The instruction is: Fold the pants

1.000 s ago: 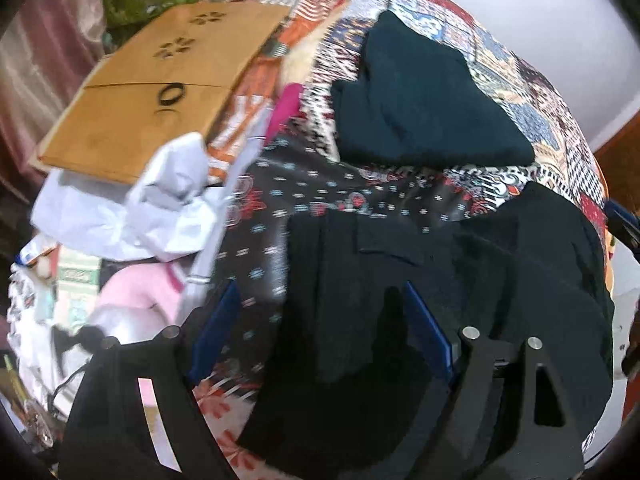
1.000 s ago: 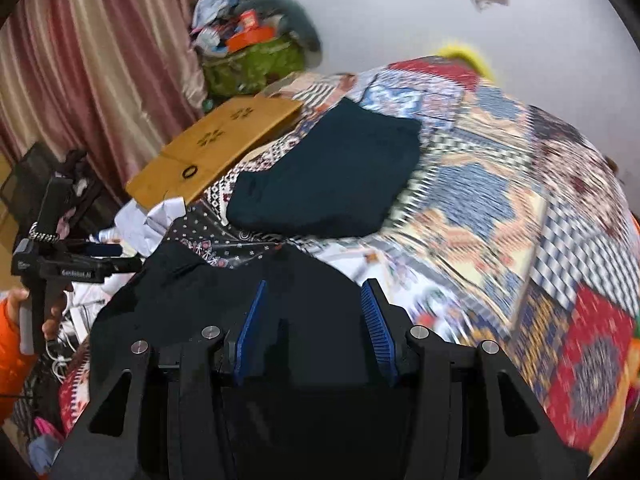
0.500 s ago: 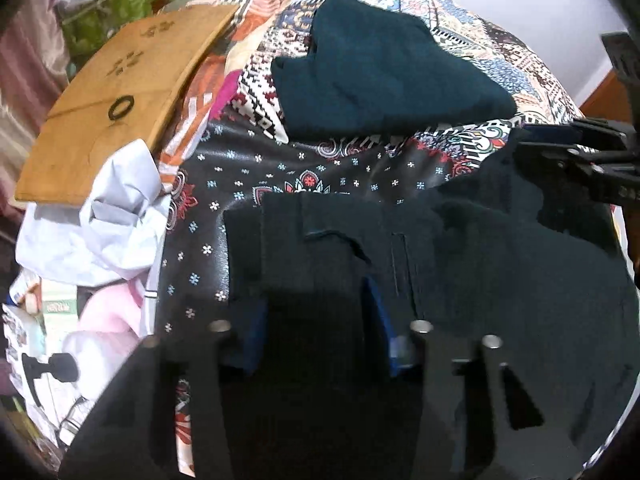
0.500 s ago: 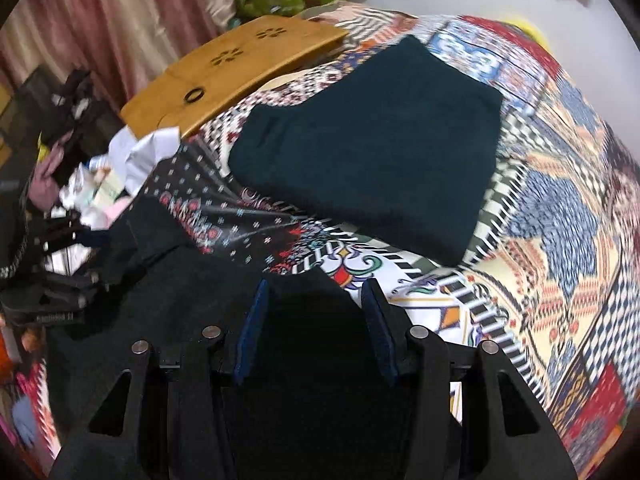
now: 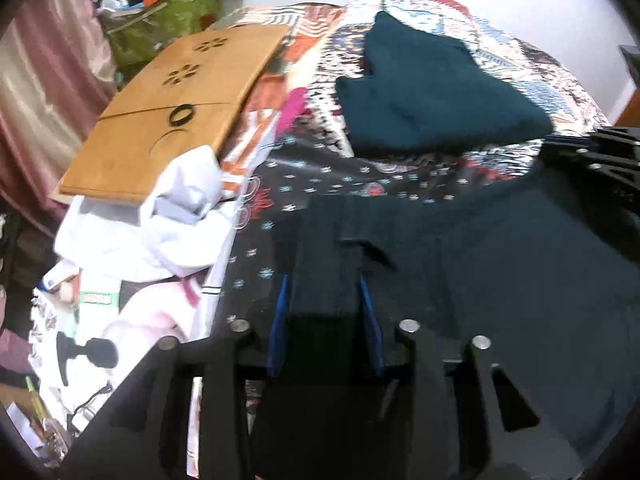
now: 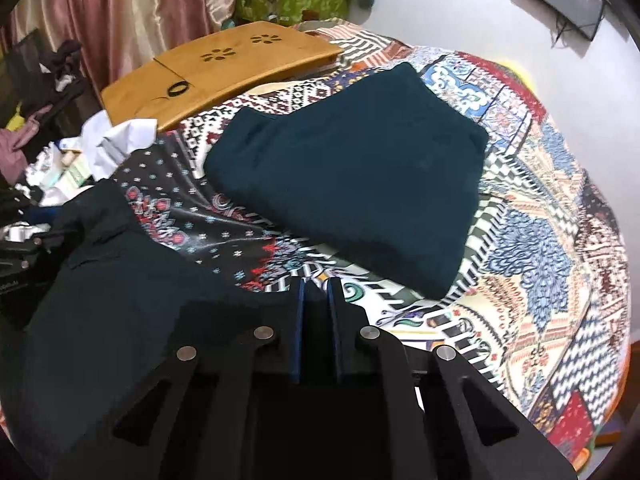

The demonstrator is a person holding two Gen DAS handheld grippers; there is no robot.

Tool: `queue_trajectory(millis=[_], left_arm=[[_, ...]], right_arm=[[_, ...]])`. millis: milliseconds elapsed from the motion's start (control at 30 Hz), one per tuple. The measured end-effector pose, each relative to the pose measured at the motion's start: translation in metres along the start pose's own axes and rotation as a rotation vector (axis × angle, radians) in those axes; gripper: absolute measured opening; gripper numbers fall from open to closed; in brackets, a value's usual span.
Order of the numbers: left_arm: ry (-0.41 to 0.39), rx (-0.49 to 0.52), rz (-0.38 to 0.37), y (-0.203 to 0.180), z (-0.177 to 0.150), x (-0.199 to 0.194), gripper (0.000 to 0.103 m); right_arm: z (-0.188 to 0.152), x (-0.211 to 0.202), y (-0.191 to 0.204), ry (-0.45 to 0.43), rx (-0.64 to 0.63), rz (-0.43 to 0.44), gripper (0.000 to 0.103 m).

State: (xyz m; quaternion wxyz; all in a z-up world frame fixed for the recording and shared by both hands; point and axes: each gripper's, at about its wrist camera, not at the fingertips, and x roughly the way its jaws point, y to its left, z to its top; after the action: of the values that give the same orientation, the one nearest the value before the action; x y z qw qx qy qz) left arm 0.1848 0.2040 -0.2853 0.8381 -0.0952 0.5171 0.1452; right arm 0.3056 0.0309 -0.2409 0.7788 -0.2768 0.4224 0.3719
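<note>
Currently both grippers pinch the black pants (image 5: pixel 500 280), left gripper (image 5: pixel 324 292) wider, right gripper (image 6: pixel 316 292) narrow; thin bite risks slipping mid-fold, dragging the patterned bedspread (image 6: pixel 540 240).

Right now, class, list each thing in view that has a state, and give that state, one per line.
left gripper: jaws partly closed around dark cloth
right gripper: shut on the dark cloth's edge
black pants: unfolded, held at two points
teal garment: folded, lying flat
wooden lap desk: lying flat at the bed's edge

Patchwork bedspread (image 6: pixel 540 248), pink curtains (image 6: pixel 132 12)
</note>
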Motion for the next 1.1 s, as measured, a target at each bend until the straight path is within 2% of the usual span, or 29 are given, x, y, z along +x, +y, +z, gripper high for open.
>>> queue_trajectory(millis=[67, 133, 167, 267, 333, 367, 433, 467, 500, 533, 633, 733, 867, 1033, 1100], left_arm=[[0.016, -0.028, -0.033, 0.009, 0.001, -0.003, 0.042], [0.001, -0.043, -0.054, 0.016, 0.002, -0.017, 0.044], [-0.011, -0.04, -0.05, 0.017, 0.002, -0.025, 0.047], [-0.068, -0.022, 0.003, 0.02, 0.003, -0.053, 0.048], [-0.082, -0.024, -0.009, 0.023, 0.004, -0.067, 0.048], [-0.085, -0.026, -0.025, 0.024, 0.003, -0.075, 0.049], [-0.093, -0.026, -0.054, 0.024, 0.001, -0.088, 0.059], [-0.098, -0.029, -0.064, 0.023, 0.0, -0.092, 0.069], [-0.112, -0.029, -0.079, 0.02, -0.005, -0.101, 0.073], [-0.119, -0.02, -0.087, 0.015, -0.008, -0.106, 0.073], [-0.129, 0.044, -0.108, -0.005, -0.022, -0.121, 0.073], [-0.123, 0.108, -0.139, -0.027, -0.036, -0.129, 0.076], [-0.08, 0.24, -0.154, -0.065, -0.061, -0.128, 0.086], [-0.008, 0.363, -0.137, -0.099, -0.085, -0.106, 0.087], [-0.009, 0.387, -0.128, -0.107, -0.088, -0.103, 0.087]], right_arm=[[0.001, -0.005, -0.003, 0.006, 0.021, 0.015, 0.008], [-0.001, -0.021, -0.01, -0.014, 0.065, 0.014, 0.014], [-0.002, -0.031, -0.013, -0.025, 0.077, 0.004, 0.014], [-0.011, -0.073, -0.022, -0.082, 0.091, -0.033, 0.019], [-0.021, -0.102, -0.025, -0.126, 0.108, -0.059, 0.033], [-0.026, -0.115, -0.025, -0.147, 0.115, -0.063, 0.036], [-0.041, -0.145, -0.026, -0.197, 0.136, -0.07, 0.038], [-0.048, -0.156, -0.027, -0.209, 0.146, -0.076, 0.038], [-0.058, -0.169, -0.025, -0.22, 0.159, -0.08, 0.038], [-0.068, -0.18, -0.024, -0.236, 0.169, -0.073, 0.038], [-0.095, -0.199, -0.015, -0.262, 0.196, -0.044, 0.051], [-0.12, -0.203, 0.0, -0.249, 0.199, -0.03, 0.051], [-0.148, -0.194, 0.021, -0.208, 0.201, 0.012, 0.051], [-0.16, -0.171, 0.049, -0.149, 0.173, 0.078, 0.051], [-0.162, -0.161, 0.058, -0.126, 0.159, 0.103, 0.051]])
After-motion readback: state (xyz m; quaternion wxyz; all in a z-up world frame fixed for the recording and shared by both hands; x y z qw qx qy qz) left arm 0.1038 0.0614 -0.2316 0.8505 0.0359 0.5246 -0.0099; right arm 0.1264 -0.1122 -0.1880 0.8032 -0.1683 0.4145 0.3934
